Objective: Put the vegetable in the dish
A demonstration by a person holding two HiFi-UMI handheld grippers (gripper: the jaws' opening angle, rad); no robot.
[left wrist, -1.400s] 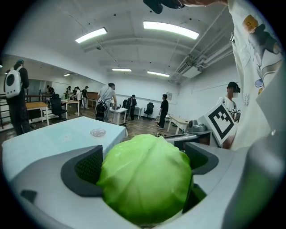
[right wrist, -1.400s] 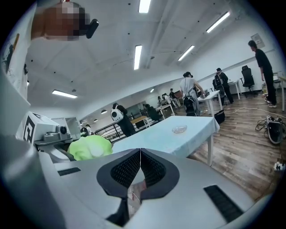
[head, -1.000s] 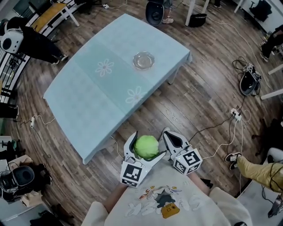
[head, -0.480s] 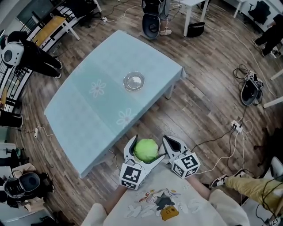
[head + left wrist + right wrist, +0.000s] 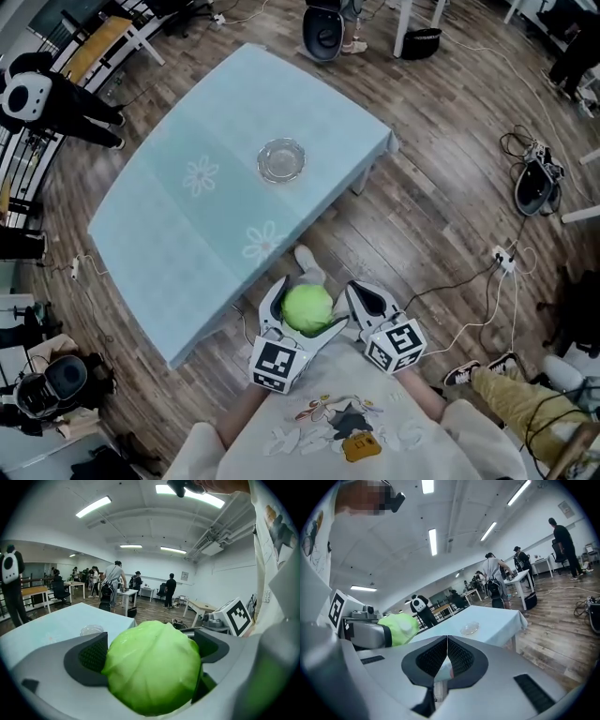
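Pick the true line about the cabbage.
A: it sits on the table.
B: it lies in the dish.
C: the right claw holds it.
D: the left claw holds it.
D: the left claw is shut on the cabbage, off the table, where the dish stands.
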